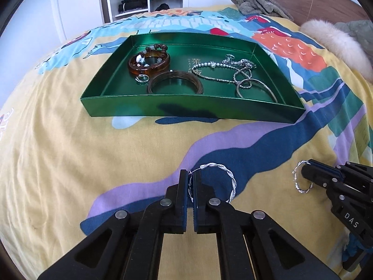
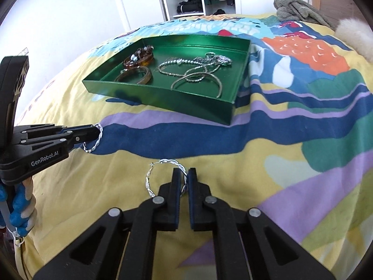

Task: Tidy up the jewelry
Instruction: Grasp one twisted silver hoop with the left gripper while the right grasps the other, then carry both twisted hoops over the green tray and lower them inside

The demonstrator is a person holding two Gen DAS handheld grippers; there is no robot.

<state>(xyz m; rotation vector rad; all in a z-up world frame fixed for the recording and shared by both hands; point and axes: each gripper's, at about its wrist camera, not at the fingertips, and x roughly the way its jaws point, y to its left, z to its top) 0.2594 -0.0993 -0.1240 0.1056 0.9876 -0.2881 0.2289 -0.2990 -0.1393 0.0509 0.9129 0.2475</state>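
The left gripper [image 1: 191,182] has its fingers [image 1: 183,186] pinched nearly together on the wire of a twisted silver hoop earring [image 1: 229,182], the rest of the hoop lying out to one side on the bedspread [image 1: 70,151]; the right gripper [image 2: 187,179] likewise has its fingers [image 2: 178,182] clamped on the rim of the second hoop earring [image 2: 149,182]. Both hoops look feather-light, thin and stiff but easily bent, and their polished metal is probably slippery, so a grip squarely across the twisted wire (not the fine clasp end) seems safest. Beyond them, well apart, the green tray [image 1: 186,107] sits on the bed, already holding an amber bangle [image 1: 149,64], a dark bangle [image 1: 174,85], a small ring [image 1: 142,78], a tangled silver chain [image 1: 223,70] and a thin silver bangle [image 1: 256,88]
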